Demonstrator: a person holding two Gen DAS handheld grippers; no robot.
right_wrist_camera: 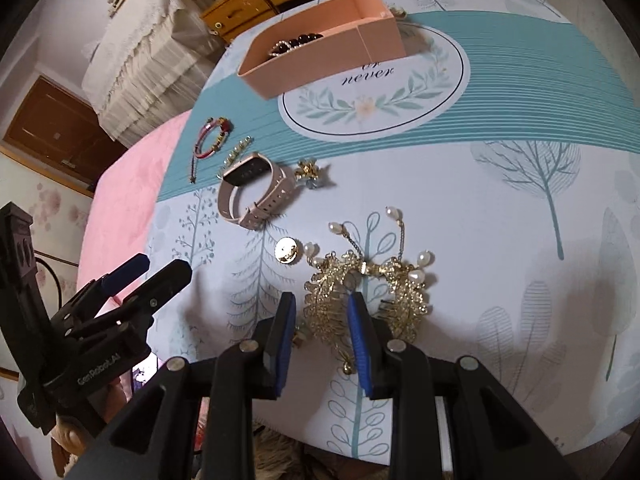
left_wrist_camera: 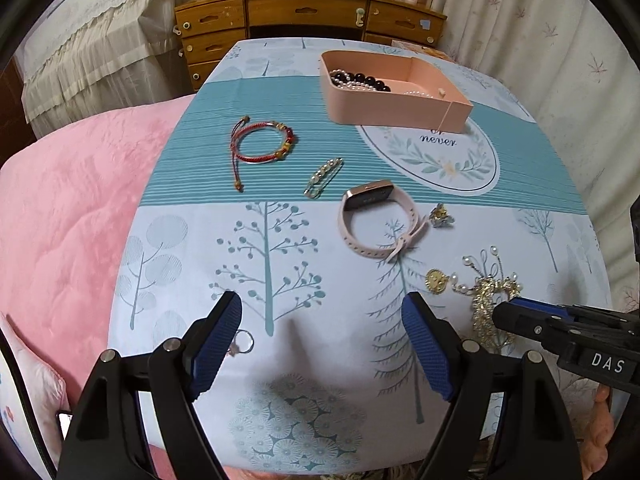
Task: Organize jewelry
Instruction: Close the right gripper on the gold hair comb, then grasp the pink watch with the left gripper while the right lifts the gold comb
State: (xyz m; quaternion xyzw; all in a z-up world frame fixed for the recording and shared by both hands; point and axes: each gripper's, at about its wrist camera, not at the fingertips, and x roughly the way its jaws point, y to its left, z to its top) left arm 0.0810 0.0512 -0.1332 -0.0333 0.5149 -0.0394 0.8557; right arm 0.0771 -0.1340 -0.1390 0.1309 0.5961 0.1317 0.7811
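Observation:
My left gripper [left_wrist_camera: 322, 304] hangs open and wide over the tree-print cloth with nothing between its fingers. A small ring [left_wrist_camera: 244, 342] lies just beside its left finger. My right gripper [right_wrist_camera: 322, 300] points down at a gold leaf hair ornament with pearls [right_wrist_camera: 324, 280]. Its narrow jaws straddle one leaf, and I see no clear pinch. From the left wrist view, the right gripper [left_wrist_camera: 508, 310] sits over that ornament [left_wrist_camera: 486, 300]. A pink box [left_wrist_camera: 400, 108] at the back holds dark and pearl beads [left_wrist_camera: 360, 80].
On the tablecloth [left_wrist_camera: 280, 240] lie a red cord bracelet [left_wrist_camera: 262, 142], a pearl hair clip [left_wrist_camera: 323, 178], a pink watch [left_wrist_camera: 376, 220], a small gold brooch [left_wrist_camera: 440, 216] and a gold disc [left_wrist_camera: 436, 280]. A pink quilt [left_wrist_camera: 72, 220] borders the left; a wooden dresser [left_wrist_camera: 300, 12] stands behind.

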